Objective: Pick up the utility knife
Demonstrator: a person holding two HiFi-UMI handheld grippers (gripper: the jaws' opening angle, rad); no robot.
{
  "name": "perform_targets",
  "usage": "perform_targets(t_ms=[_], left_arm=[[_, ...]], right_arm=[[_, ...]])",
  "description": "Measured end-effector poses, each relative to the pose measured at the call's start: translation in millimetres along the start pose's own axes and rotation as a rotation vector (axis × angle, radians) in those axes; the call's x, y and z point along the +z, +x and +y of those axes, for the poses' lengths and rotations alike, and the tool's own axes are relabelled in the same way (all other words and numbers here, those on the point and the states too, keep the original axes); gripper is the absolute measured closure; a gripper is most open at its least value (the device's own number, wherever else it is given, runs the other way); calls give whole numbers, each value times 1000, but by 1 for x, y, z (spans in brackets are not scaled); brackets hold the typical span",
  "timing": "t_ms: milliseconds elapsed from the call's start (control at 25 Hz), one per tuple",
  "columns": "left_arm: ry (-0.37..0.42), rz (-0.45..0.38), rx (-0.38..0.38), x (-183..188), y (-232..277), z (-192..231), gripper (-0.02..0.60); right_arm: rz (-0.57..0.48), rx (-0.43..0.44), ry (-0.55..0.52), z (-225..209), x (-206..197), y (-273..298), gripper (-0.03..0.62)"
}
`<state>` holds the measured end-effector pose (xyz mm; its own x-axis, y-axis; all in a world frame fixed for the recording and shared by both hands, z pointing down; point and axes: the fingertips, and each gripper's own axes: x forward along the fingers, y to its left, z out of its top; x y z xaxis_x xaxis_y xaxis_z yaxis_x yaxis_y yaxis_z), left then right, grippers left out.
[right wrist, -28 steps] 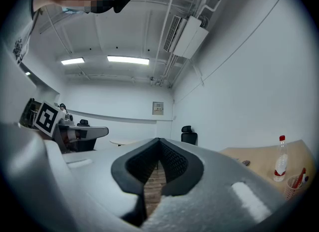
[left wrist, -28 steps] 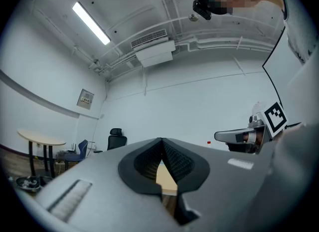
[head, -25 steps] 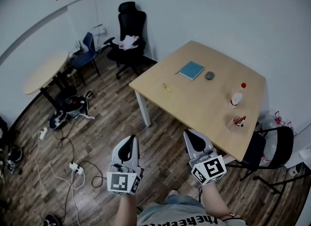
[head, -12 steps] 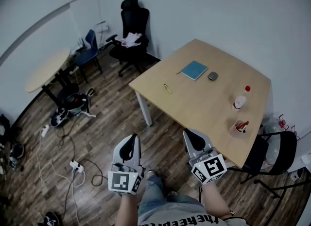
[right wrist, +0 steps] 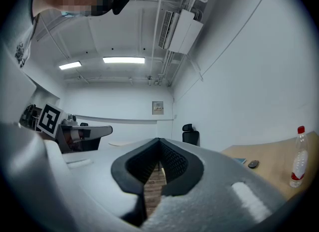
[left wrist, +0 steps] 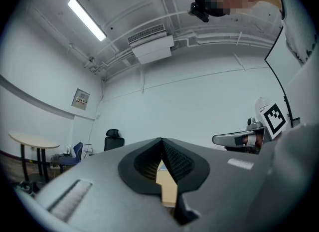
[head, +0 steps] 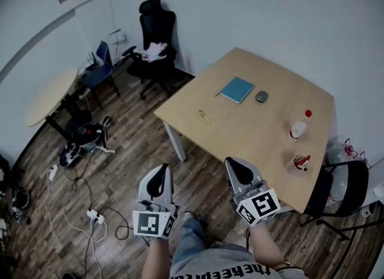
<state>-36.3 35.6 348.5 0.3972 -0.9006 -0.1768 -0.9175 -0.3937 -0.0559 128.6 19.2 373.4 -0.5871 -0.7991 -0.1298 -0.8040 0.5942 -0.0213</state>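
Head view steeply down — table [head: 252, 137] shared

The thin yellow object [head: 205, 116] toward the left corner of the tabletop [head: 252, 131] is too small to name, as is the dark oval thing [head: 261, 96] beside the blue book [head: 236, 89]. What stands in the cup [head: 298, 164] near the right edge cannot be made out; the person's torso [head: 210, 267] is cut off below.

Left tool [head: 159, 174] and right tool [head: 238, 167] reach forward side by side — jaws together, nothing between them.
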Motion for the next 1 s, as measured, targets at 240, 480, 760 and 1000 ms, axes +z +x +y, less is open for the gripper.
perform_targets(t_ms=[240, 480, 760, 1000], left_arm=[[-7, 1, -26, -7, 36, 33, 566], [-11, 2, -51, -11, 69, 70, 566], [-25, 5, -90, -22, 99, 107, 566], [-38, 0, -126, -27, 118, 132, 566]], right_arm=[[5, -22, -8, -13, -4, 45, 592], [3, -48, -11, -21, -4, 90, 592], [13, -91, -11, -27, -12, 131, 592], [13, -134, -9, -30, -17, 157, 592]])
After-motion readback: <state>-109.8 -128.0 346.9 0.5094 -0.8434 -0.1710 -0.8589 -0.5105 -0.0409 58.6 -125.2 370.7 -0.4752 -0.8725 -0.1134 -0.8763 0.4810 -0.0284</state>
